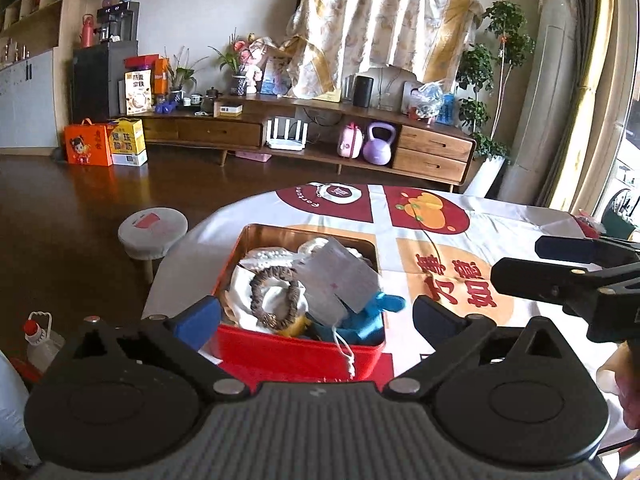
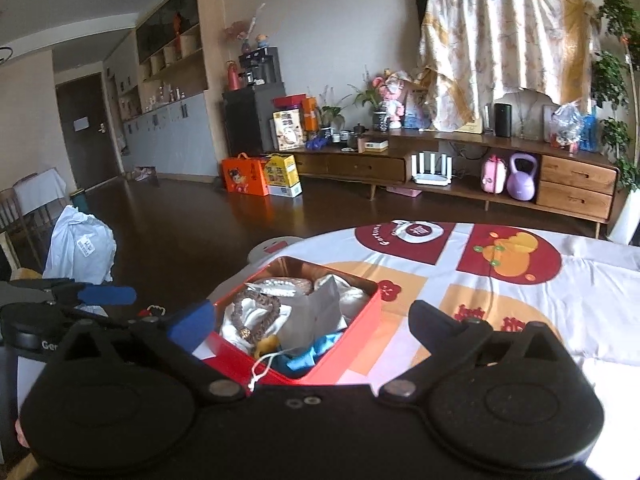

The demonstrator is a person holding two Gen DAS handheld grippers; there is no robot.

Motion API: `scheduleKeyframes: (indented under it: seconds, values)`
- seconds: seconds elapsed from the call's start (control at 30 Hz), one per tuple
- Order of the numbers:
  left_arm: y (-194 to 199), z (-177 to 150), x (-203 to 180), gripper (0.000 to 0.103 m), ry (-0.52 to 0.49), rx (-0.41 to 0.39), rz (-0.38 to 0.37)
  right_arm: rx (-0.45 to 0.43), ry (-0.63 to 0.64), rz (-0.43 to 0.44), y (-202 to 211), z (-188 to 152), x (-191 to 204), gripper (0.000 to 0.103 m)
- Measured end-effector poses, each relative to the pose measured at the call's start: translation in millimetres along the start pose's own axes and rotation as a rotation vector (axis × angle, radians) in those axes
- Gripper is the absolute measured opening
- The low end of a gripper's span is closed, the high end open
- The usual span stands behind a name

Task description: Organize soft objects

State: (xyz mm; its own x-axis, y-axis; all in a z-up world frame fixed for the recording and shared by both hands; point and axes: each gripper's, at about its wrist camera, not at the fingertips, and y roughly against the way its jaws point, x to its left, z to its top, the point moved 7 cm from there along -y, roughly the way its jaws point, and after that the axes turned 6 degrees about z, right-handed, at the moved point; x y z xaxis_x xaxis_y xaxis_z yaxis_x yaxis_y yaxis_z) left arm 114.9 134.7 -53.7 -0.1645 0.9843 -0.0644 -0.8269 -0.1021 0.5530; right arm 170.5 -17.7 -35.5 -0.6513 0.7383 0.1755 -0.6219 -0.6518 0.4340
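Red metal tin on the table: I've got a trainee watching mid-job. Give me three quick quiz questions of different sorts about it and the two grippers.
1. True or false: the red rectangular metal tin is empty.
2. Multiple choice: the brown fabric scrunchie lies A) on the patterned tablecloth, B) inside the tin, C) between the left gripper fingers.
3. Fill in: both the left gripper and the right gripper are ____ and hold nothing.

Key: 1 false, it holds soft items, including a grey cloth pouch and a blue plush piece; 2 B; 3 open.
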Motion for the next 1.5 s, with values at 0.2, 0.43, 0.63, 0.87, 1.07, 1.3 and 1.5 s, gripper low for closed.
scheduleKeyframes:
  seconds: [0.2,0.43,0.63,0.87,1.07,1.3,1.5]
  values:
    - [13,-7,-6,0.103,0.013,-0.006,-0.014,-0.011,-0.012,-0.028,14,-11,-5,0.103]
    - [25,-8,-16,0.103,0.004,-0.026,-0.008,-0.021,-0.015,-0.035,24,-13,-4,0.103]
    - [29,-8,-22,0.103,0.003,-0.037,-0.013,-0.036,0.006,-0.035,27,-10,1,0.103]
    - [29,-8,-19,0.103,0.016,-0.043,-0.012,-0.034,0.007,-0.038,27,-11,1,0.103]
    - [29,-9,-19,0.103,0.021,-0.039,-0.014,-0.027,0.003,-0.040,26,-15,0,0.103]
    - [28,-9,-19,0.103,0.022,-0.036,-0.014,-0.026,0.002,-0.039,26,-16,0,0.103]
    - [27,-9,-19,0.103,0.022,-0.034,-0.015,-0.022,0.002,-0.043,25,-16,-1,0.103]
